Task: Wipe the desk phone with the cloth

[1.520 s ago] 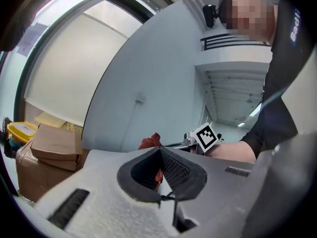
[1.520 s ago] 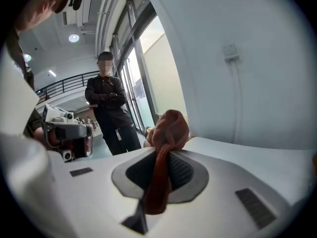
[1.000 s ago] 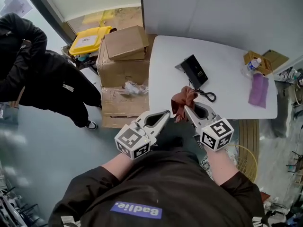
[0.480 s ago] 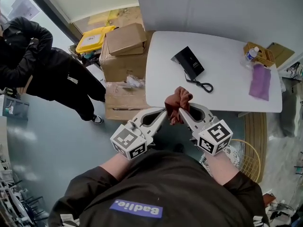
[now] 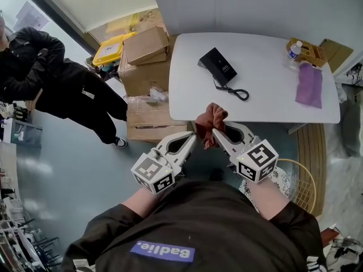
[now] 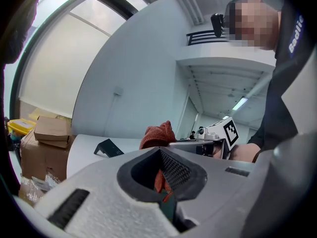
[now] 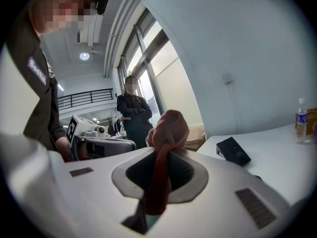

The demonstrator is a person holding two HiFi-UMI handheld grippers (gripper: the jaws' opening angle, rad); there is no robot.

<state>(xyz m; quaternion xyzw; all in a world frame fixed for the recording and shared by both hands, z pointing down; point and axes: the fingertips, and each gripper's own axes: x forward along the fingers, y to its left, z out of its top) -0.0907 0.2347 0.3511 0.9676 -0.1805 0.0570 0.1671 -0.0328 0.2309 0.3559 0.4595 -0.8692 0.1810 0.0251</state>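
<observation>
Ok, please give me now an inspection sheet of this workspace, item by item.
Surface: white table, mostly bare.
Job's things: black desk phone on the table; reddish cloth held before its near edge.
Clutter: water bottle, purple cloth, small carton at far right.
Grippers: left gripper and right gripper both shut on the reddish cloth.
Cables: coiled phone cord beside the phone.
Surroundings: cardboard boxes, yellow bin, a standing person.

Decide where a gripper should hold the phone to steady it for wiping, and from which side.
Probably across the two long sides of the phone, coming down from above at its far-left end. The body is a low, narrow slab lying diagonally on the table, and its cord trails off the near-right end, so that end is cluttered.
</observation>
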